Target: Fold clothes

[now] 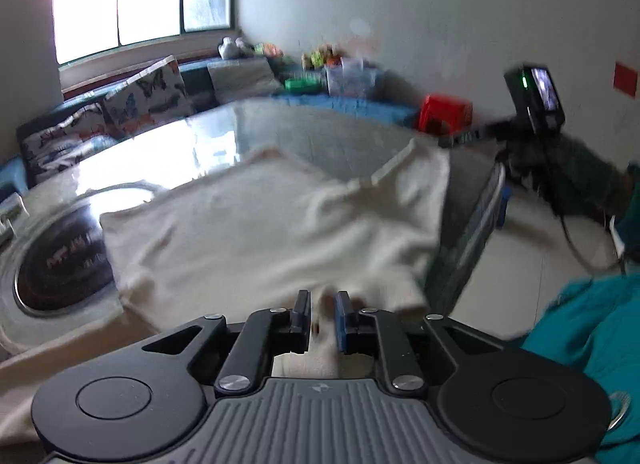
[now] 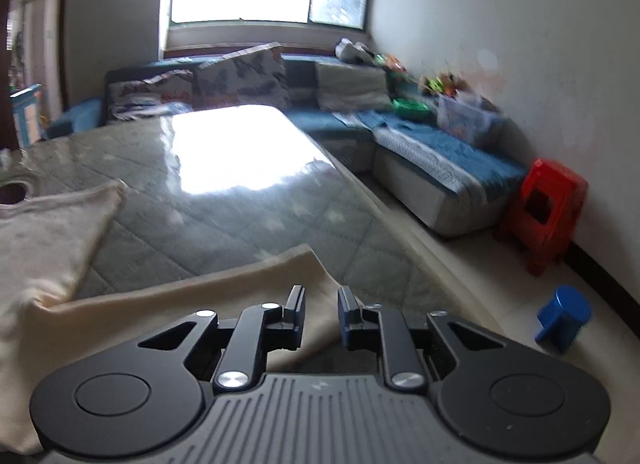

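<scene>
Nearest the left wrist camera, the black two-finger left gripper (image 1: pixel 322 318) stands slightly parted over the cream knitted garment (image 1: pixel 256 232), its pads clear of the cloth, gripping nothing. The garment spreads from there toward twelve o'clock across the glossy grey quilted-pattern table (image 1: pixel 224 132), one far corner raised at about one o'clock. At nine o'clock a round dark glass cooktop (image 1: pixel 60 260) is set into the table. In the right wrist view the black right gripper (image 2: pixel 320 318) is likewise slightly parted and empty, with a cream edge of the garment (image 2: pixel 180 300) lying beneath it. A red plastic stool (image 2: pixel 544 212) stands at three o'clock by the blue sofa (image 2: pixel 440 156).
</scene>
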`<action>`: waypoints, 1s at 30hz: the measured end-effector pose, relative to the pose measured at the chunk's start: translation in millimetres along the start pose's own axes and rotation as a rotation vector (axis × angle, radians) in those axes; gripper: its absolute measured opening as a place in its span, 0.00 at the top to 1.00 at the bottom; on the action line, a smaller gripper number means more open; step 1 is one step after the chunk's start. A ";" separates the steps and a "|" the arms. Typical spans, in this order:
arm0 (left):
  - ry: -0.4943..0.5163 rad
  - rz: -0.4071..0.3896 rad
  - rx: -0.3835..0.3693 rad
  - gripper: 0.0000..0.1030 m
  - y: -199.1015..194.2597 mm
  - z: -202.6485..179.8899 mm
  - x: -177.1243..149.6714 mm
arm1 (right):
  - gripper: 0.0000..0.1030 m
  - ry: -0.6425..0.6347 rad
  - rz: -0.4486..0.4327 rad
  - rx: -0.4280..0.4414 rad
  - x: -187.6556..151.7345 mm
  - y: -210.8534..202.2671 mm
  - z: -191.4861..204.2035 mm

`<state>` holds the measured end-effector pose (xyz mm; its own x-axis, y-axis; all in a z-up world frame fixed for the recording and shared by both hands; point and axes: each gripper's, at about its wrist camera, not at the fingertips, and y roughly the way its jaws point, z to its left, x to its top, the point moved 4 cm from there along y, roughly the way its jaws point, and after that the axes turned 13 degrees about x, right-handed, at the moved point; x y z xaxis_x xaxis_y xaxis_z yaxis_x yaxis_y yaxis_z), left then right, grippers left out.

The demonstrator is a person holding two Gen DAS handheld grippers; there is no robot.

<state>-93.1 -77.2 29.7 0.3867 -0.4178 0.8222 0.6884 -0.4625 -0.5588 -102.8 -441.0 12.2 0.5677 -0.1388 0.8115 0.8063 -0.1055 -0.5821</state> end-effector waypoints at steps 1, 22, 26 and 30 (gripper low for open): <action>-0.020 -0.015 0.011 0.85 -0.2 4.3 4.1 | 0.74 -0.015 -0.007 0.032 3.9 -1.7 6.3; -0.124 0.130 0.093 0.80 41.4 24.6 -18.1 | 0.70 -0.328 0.164 0.456 1.4 34.1 130.2; -0.173 0.123 0.155 0.76 49.2 43.6 -9.3 | 0.70 -0.266 0.148 0.474 25.4 54.5 126.7; -0.222 0.138 0.195 0.76 57.9 61.8 -6.3 | 0.70 -0.197 0.161 0.482 46.8 88.3 122.9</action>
<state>-17.8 -53.0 -1.1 0.5939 -0.2753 0.7559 0.7167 -0.2459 -0.6526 15.4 -335.8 5.2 0.6733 0.0757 0.7355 0.6655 0.3713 -0.6475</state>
